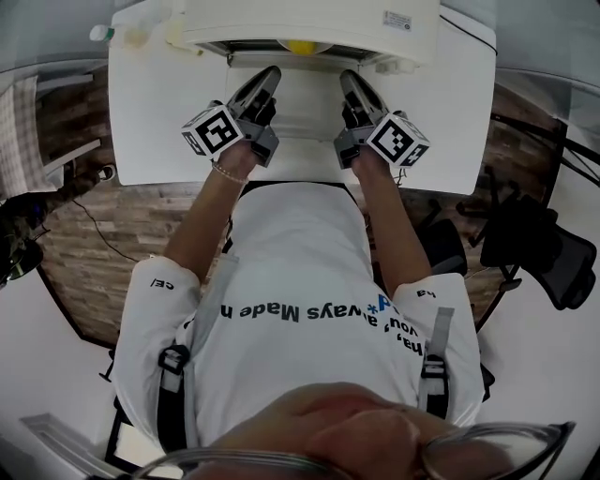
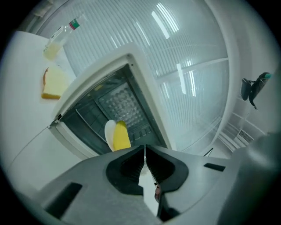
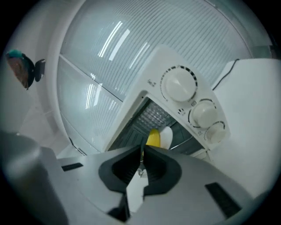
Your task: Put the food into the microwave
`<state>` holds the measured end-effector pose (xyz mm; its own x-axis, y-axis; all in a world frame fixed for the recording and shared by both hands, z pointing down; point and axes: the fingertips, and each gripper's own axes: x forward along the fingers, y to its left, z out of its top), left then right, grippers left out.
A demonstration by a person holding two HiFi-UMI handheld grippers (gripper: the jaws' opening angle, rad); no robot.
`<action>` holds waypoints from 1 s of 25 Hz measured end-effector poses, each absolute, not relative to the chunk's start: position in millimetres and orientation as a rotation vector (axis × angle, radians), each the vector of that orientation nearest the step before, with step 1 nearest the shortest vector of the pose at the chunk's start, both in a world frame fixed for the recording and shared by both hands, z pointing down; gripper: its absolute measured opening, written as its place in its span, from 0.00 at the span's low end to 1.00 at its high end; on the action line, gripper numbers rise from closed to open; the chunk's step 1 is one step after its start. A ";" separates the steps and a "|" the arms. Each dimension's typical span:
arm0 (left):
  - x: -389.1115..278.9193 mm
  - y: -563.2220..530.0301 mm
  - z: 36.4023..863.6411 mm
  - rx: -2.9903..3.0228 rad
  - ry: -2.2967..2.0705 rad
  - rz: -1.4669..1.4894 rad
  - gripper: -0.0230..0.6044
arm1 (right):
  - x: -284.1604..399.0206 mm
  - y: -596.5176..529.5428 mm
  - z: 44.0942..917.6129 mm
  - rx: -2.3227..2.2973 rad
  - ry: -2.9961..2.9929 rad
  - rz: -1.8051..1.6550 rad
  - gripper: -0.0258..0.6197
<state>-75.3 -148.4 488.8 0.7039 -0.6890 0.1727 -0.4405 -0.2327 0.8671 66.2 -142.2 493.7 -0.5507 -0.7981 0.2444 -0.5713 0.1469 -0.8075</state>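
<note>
Yellow food (image 2: pixel 121 136) sits on a plate (image 2: pixel 109 128) inside the open microwave (image 2: pixel 94 77), just ahead of both tools. The left gripper (image 2: pixel 145 150) and the right gripper (image 3: pixel 142 151) have their jaws pressed together and hold nothing. The placing seems done; probably only shutting the microwave is left.

The microwave (image 1: pixel 309 23) is cut off by the head view's top edge, and its roof hides most of the yellow food (image 1: pixel 302 46). The left gripper (image 2: pixel 145 149) and the right gripper (image 3: pixel 142 151) cover the food's bottom in their own views. The label (image 1: pixel 397 21) is too small to read.
</note>
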 end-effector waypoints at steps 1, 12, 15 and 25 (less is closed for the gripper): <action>-75.3 -145.5 481.0 1.896 -0.877 -0.300 0.07 | 65.9 -139.4 485.8 -1.345 2.222 -1.319 0.07; -69.6 -119.5 397.7 2.257 -0.924 -0.209 0.06 | 62.9 -117.0 403.3 -1.447 2.640 -0.800 0.07; -65.9 -110.8 377.1 2.337 -0.944 -0.193 0.06 | 63.1 -108.8 379.2 -1.469 2.713 -0.655 0.07; -55.3 -85.0 310.9 2.523 -1.016 -0.156 0.06 | 56.3 -76.3 311.9 -1.500 2.852 -0.341 0.07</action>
